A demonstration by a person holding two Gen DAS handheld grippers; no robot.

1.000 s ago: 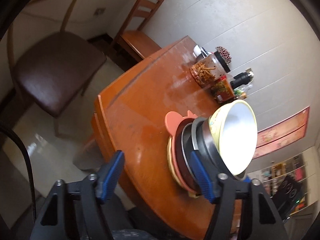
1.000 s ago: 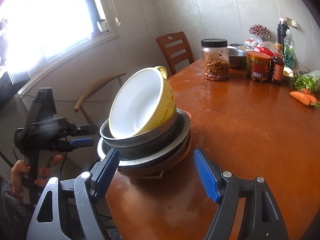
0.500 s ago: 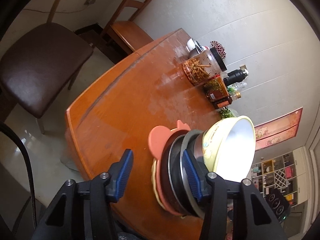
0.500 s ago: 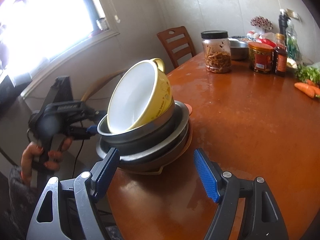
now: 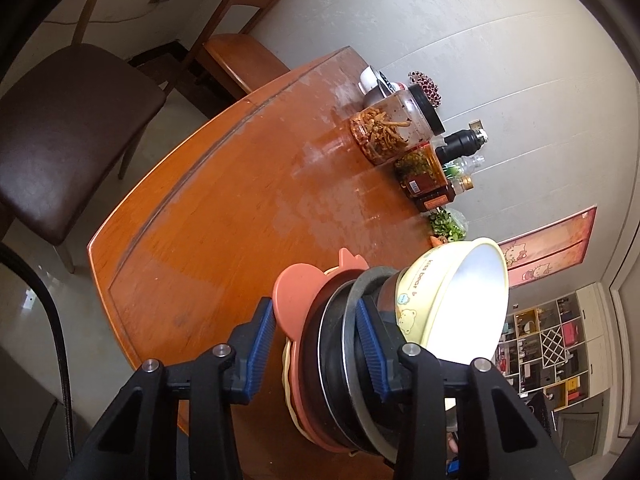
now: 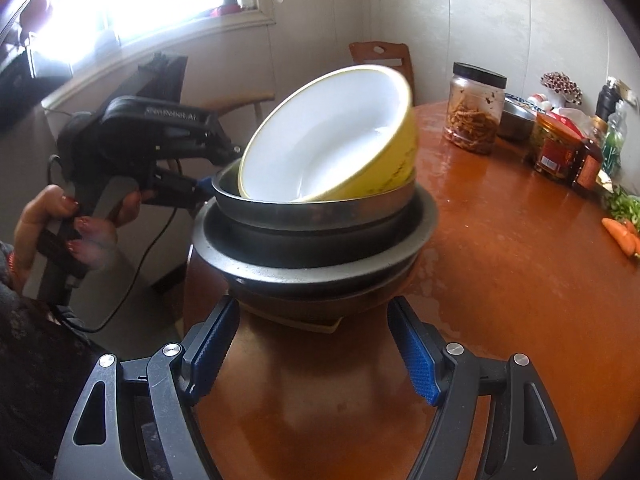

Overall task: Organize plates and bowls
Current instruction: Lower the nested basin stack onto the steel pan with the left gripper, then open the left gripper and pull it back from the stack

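The left gripper (image 5: 316,344) has its jaws clamped around the lower plates of the dish stack (image 5: 340,360) at the worktop's (image 5: 224,208) near edge. The right gripper (image 6: 312,356), jaws wide, sits just short of it. A yellow bowl (image 6: 332,140) tilts on top; jars (image 6: 476,108) stand beyond.

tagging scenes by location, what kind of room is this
Likely a home dining room: a wooden dining table with chairs, and jars of preserved food beside carrots.

Left gripper (image 5: 316,340) has closed in, seemingly clamping the stack (image 5: 340,344).
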